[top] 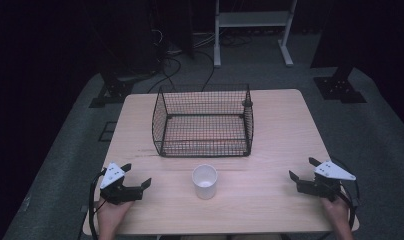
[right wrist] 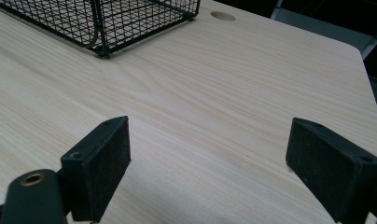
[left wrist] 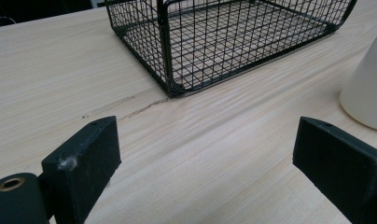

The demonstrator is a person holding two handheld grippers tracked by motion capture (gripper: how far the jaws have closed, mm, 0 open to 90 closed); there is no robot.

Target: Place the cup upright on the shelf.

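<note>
A pale wooden table (top: 280, 125) is seen on grey carpet in a dark room. A white paper cup (top: 204, 181) stands upright near the front edge, before a black wire basket (top: 202, 121). The left gripper (top: 135, 177) and right gripper (top: 302, 170) are held at either side, jaws apart and gripping nothing, with bare wood between.

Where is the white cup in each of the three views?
High view: the white cup stands at centre front of the table, before the wire basket.
Left gripper view: the cup is at the right edge, cut off.
Right gripper view: not in it.
Shared landmark: the wire basket.
</note>
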